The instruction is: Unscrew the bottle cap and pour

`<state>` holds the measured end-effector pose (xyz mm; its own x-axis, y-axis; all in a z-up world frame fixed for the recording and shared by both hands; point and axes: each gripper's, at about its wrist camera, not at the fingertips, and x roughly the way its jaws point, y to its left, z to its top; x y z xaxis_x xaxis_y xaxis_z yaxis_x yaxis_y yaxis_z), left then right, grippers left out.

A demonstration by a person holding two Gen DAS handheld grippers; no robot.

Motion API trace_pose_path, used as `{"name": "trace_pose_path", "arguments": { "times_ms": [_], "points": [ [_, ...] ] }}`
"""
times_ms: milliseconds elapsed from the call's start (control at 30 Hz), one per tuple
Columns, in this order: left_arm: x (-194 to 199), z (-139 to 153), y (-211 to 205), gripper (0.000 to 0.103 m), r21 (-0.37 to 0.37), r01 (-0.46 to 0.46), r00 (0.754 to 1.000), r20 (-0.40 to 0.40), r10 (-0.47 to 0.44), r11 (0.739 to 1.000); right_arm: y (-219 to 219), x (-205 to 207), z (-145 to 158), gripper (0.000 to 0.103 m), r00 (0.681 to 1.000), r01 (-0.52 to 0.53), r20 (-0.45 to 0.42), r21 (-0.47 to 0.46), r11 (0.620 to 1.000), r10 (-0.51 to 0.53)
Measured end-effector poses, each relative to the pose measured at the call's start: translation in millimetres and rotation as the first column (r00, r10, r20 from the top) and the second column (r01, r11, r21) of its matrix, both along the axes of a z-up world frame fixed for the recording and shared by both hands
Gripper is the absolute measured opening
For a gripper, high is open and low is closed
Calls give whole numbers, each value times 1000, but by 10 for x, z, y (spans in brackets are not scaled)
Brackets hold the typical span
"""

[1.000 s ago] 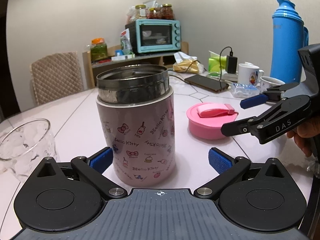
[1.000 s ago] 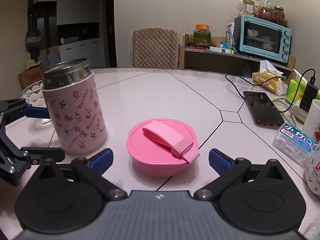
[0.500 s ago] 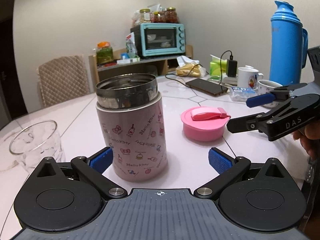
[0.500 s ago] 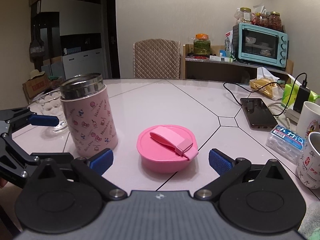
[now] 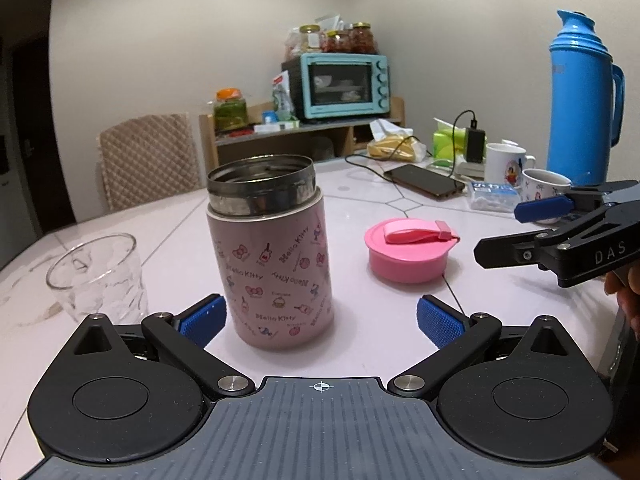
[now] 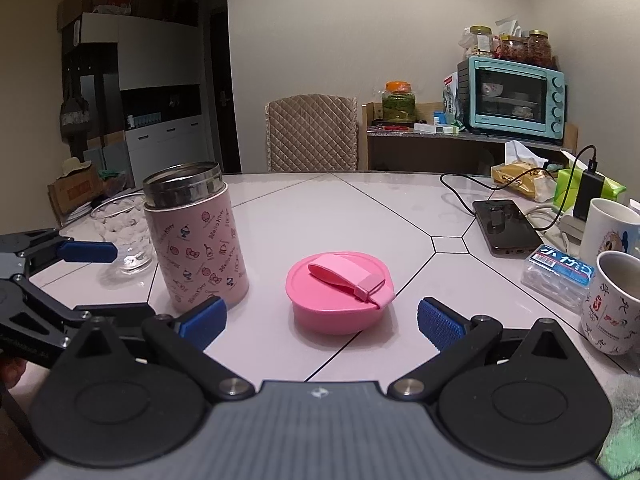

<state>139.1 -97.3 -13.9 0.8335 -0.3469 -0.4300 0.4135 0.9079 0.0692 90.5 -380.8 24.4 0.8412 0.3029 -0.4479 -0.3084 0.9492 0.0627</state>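
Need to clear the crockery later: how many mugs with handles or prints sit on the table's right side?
2: a tall white mug near the charger, and a printed mug nearer the camera, at the right edge. Others may be hidden.

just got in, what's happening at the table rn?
A person holds a pair of tongs in each hand, and both are open and holding nothing. The left tongs face the pink flask, which stands upright on the table with its steel mouth uncovered. The pink cap is already off, lying flat on the table in front of the right tongs. An empty-looking glass waits on the flask's other side from the cap. Nothing is poured yet, as far as the views show.
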Motion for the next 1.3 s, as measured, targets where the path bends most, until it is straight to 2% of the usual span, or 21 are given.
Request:
{"name": "trace_pose_path", "arguments": {
  "times_ms": [167, 567, 1300],
  "points": [
    [-67, 2, 9, 103, -26, -12, 1000, -3, 12, 1000, -15, -95, 23, 103, 1000, 8, 13, 9, 1000, -8],
    [-200, 13, 32, 103, -38, -24, 1000, 4, 24, 999, 6, -258, 63, 103, 999, 22, 35, 19, 1000, -23],
    [-456, 45, 12, 103, -60, -118, 993, 16, 119, 991, -14, -665, 79, 103, 995, 61, 77, 48, 997, -65]
  ]
}}
